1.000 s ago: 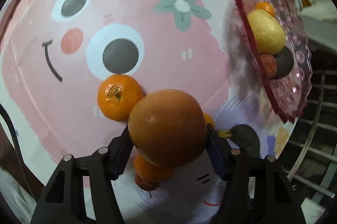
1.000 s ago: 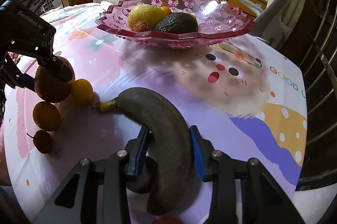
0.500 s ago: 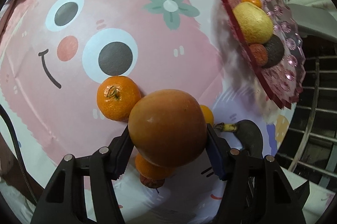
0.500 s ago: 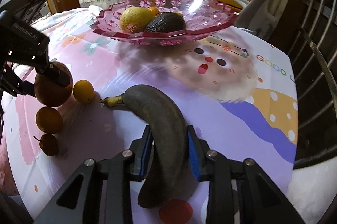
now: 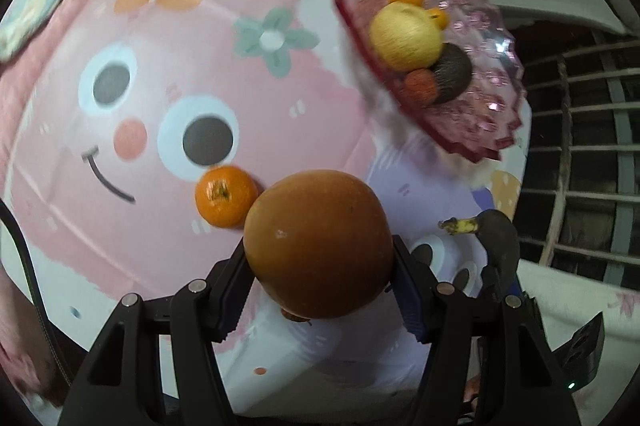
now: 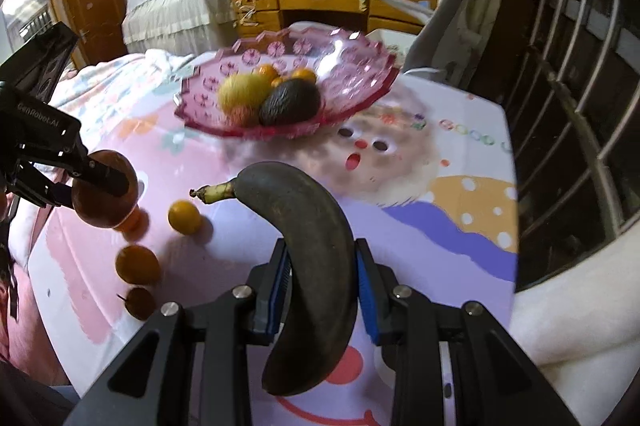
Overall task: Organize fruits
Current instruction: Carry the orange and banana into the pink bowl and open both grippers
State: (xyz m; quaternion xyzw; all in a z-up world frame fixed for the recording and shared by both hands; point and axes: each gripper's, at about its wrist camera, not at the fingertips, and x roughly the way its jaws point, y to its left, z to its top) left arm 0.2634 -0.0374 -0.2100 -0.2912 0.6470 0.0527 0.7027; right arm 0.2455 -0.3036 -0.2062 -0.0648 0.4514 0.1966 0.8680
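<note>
My left gripper (image 5: 320, 278) is shut on a large brown-orange round fruit (image 5: 318, 242), held above the cartoon tablecloth; the same fruit (image 6: 105, 189) shows at the left in the right wrist view. My right gripper (image 6: 322, 276) is shut on a dark, overripe banana (image 6: 308, 242), lifted off the cloth, its yellow stem pointing left. The pink glass fruit bowl (image 6: 360, 81) stands at the far side, holding a yellow fruit (image 6: 242, 91), an avocado (image 6: 290, 101) and small oranges. In the left wrist view the bowl (image 5: 480, 129) is at the upper right.
A tangerine (image 5: 226, 195) lies on the cloth beside the held fruit. Loose on the cloth to the left of the banana are a small yellow-orange fruit (image 6: 184, 217), an orange (image 6: 137, 264) and a dark red fruit (image 6: 140, 302). Metal window bars (image 6: 580, 105) stand on the right.
Both grippers have risen with their fruit: the banana has come up off the cloth and the round fruit is higher. Both views have rolled, and the bowl sits lower in each.
</note>
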